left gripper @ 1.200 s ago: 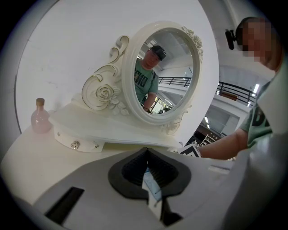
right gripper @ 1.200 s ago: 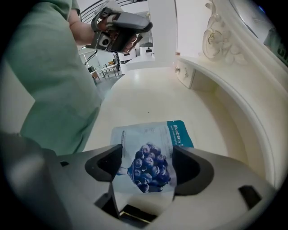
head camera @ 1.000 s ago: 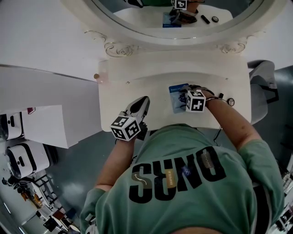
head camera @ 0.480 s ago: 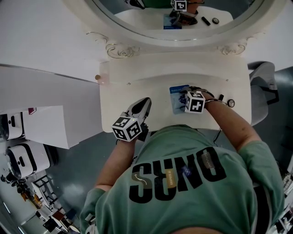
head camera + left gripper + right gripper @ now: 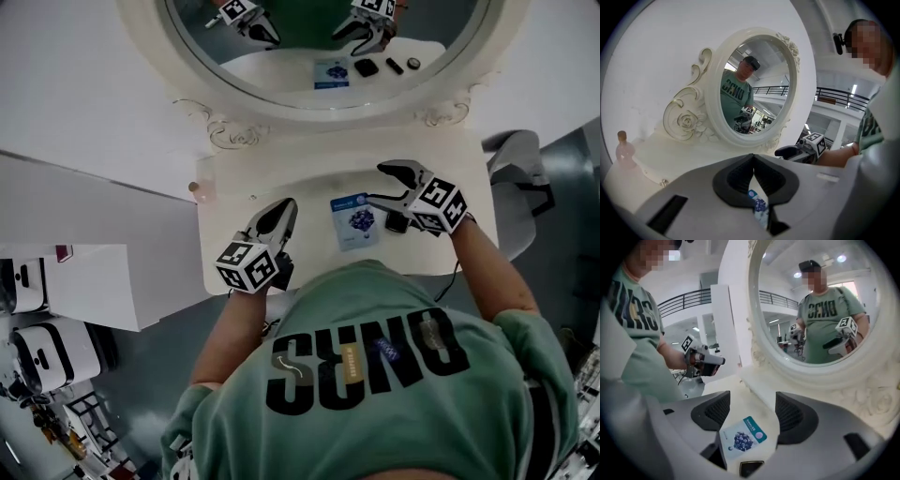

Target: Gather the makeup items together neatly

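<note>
A white-and-blue sachet (image 5: pixel 353 221) with a berry picture lies flat on the white vanity table (image 5: pixel 309 183), with a small dark compact (image 5: pixel 397 223) just to its right. My right gripper (image 5: pixel 379 183) hovers above and right of them, open; its jaws have just been closing a little with nothing between them. In the right gripper view the sachet (image 5: pixel 743 438) shows on the table below the spread jaws of that gripper (image 5: pixel 752 411). My left gripper (image 5: pixel 284 208) is shut and empty over the table's left front. Past its closed tips (image 5: pixel 753 171) a strip of the sachet (image 5: pixel 759 207) shows.
An oval mirror (image 5: pixel 328 37) in a carved white frame stands along the table's back edge and reflects the items and both grippers. A small pink bottle (image 5: pixel 194 187) sits at the back left corner. A grey chair (image 5: pixel 516 173) is at the right, a white cabinet (image 5: pixel 84 272) at the left.
My right gripper has lifted off the sachet and swung up to the right, so the sachet and the compact now lie uncovered. The left gripper has risen a little.
</note>
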`<move>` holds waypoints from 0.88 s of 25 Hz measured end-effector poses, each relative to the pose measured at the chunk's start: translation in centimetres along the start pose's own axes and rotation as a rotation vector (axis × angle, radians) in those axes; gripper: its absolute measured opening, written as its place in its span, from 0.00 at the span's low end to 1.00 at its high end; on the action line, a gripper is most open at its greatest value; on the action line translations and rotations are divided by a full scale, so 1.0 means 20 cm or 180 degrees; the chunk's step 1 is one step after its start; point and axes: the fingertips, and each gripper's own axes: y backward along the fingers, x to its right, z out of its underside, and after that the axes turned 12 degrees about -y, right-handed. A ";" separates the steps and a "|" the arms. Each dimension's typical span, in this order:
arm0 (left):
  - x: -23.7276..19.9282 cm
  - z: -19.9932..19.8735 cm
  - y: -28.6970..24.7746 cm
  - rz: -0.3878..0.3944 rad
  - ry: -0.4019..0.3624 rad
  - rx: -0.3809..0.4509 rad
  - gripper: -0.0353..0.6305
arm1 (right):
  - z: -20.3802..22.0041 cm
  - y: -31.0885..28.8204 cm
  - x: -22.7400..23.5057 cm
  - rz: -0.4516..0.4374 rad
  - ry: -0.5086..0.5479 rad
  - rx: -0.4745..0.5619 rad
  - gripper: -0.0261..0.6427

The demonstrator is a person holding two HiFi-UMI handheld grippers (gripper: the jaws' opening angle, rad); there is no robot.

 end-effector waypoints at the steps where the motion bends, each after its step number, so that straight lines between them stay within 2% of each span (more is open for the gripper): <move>1: 0.01 -0.04 -0.01 0.0013 -0.0034 0.0030 0.07 | -0.04 0.08 0.03 0.0076 -0.0050 0.0136 0.47; 7: 0.13 -0.25 -0.09 0.0145 -0.0271 0.0196 0.07 | -0.23 0.52 0.12 0.0394 -0.0347 0.0939 0.32; 11: 0.22 -0.34 -0.11 0.0215 -0.0377 0.0304 0.07 | -0.26 0.72 0.15 0.0569 -0.0435 0.1241 0.21; 15: 0.27 -0.36 -0.12 0.0239 -0.0405 0.0347 0.07 | -0.25 0.82 0.18 0.0718 -0.0516 0.1419 0.04; 22: 0.28 -0.35 -0.10 0.0207 -0.0401 0.0355 0.07 | -0.23 0.83 0.16 0.0743 -0.0593 0.1413 0.03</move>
